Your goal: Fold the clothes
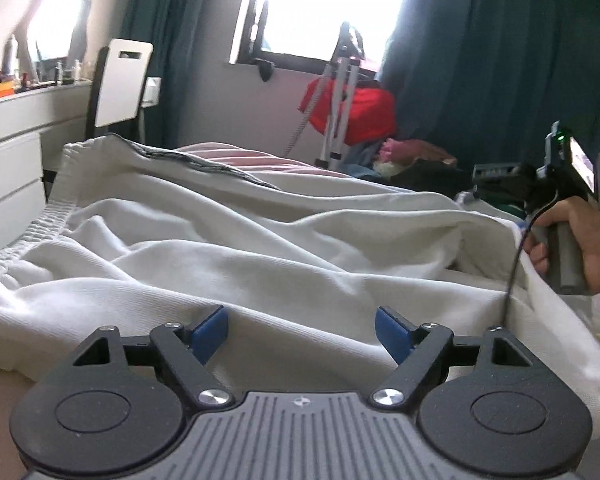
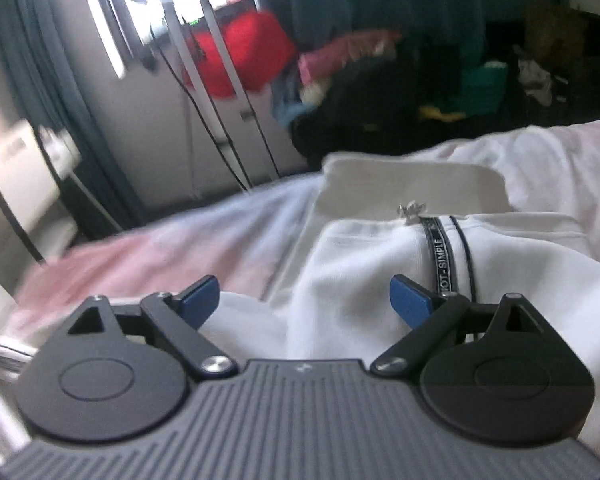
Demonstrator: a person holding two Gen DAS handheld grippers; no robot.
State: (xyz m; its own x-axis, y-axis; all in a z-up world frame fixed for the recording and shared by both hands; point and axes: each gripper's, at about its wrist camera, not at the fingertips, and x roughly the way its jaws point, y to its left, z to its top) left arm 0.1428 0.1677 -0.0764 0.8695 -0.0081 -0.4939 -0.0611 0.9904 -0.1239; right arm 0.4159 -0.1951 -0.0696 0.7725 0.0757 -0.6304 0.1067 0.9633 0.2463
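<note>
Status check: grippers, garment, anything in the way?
Left gripper open, over white garment. Right gripper open, at zipper end. Garment rumpled on bed, unfolded. Nothing blocking.

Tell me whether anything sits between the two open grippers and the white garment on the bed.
Nothing visible does. The left gripper stands open directly over the rumpled white zip-up garment, and the right gripper stands open over its zipper end. Only cloth shows between each pair of blue fingertips.
</note>
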